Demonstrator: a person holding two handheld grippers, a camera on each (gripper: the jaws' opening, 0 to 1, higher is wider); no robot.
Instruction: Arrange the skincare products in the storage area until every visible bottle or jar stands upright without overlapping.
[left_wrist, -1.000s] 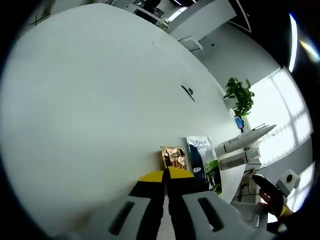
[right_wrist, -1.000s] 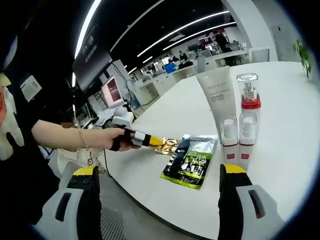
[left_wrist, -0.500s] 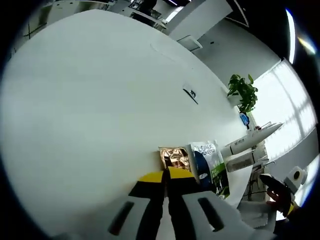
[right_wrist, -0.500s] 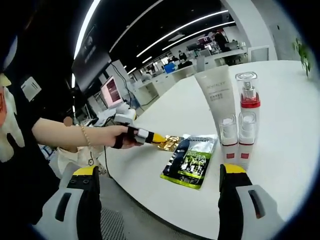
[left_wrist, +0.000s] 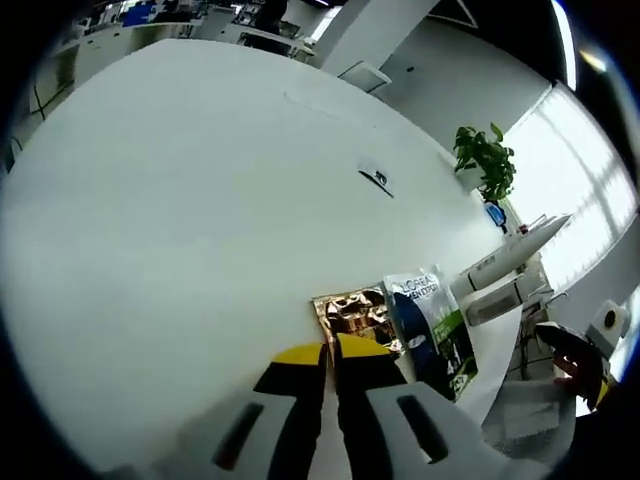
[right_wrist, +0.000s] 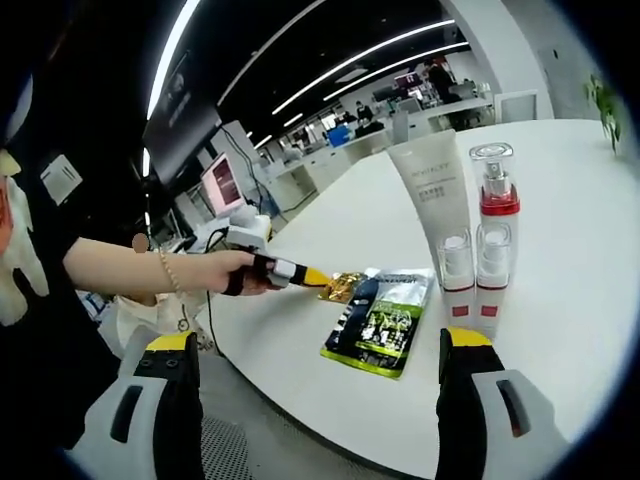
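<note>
Left gripper (right_wrist: 322, 280) jaws together, tips at the gold sachet (left_wrist: 352, 312)'s near edge, a grip can't be confirmed; green pouch (right_wrist: 385, 320) flat beside it; right gripper (right_wrist: 318, 352) jaws wide apart, empty, well short; tube (right_wrist: 432, 195) and 3 bottles (right_wrist: 497, 235) upright beyond.

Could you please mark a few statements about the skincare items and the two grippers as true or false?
1. The white tube lies flat. False: it stands upright.
2. The left gripper is at the gold sachet. True.
3. The right gripper is shut. False: its fingers stand wide apart.
4. The dark green sachet lies flat beside the gold one. True.
5. The tall pump bottle has a blue band. False: red.
</note>
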